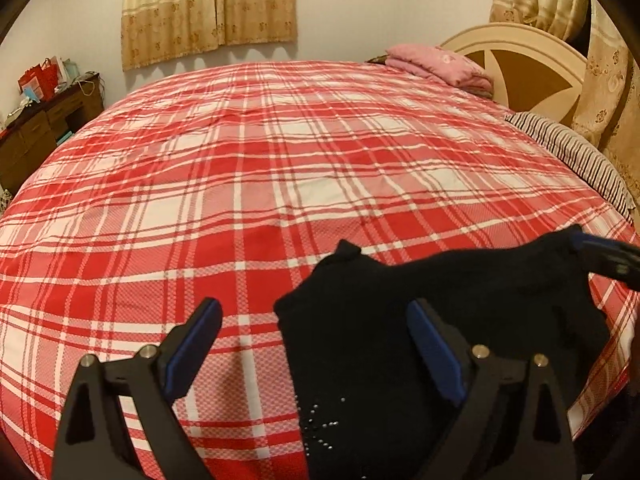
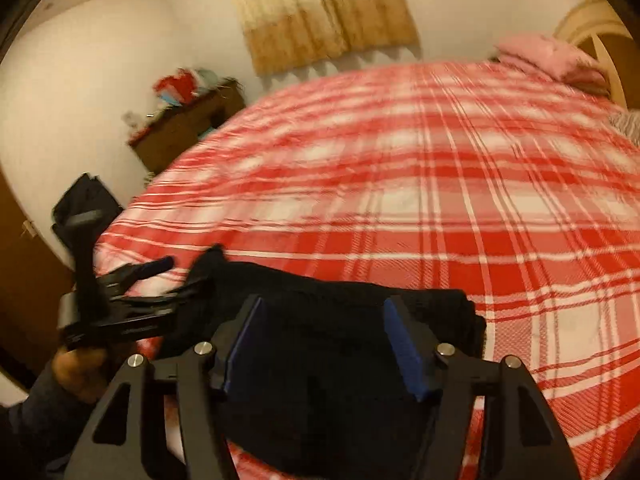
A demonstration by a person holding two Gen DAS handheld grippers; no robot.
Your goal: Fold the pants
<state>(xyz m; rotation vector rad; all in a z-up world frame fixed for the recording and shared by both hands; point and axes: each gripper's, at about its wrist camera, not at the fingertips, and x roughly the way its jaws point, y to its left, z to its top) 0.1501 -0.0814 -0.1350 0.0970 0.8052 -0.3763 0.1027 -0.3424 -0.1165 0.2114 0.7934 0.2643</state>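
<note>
A wide bed under a red and white checked cover fills both views, its cream headboard at two o'clock in the left view. A folded pink blanket lies at one o'clock near that headboard, and a striped pillow sits at three o'clock. A dark wooden desk stands at nine o'clock, cluttered with red bags and boxes too small to read (no open container shows its contents).

The black pants lie bunched at the near edge of the bed, from six towards four o'clock in the left view, a scatter of small studs showing low on the cloth. They appear gathered into a short, thick bundle, so the folding seems well along; squaring the edges and perhaps one last fold look to be what remains.

The left gripper stands spread wide, one finger over the cover and the other over the cloth, pinching nothing. The right gripper hovers above the bundle in its own blurred view, its jaws parted and released, no cloth caught between them.
</note>
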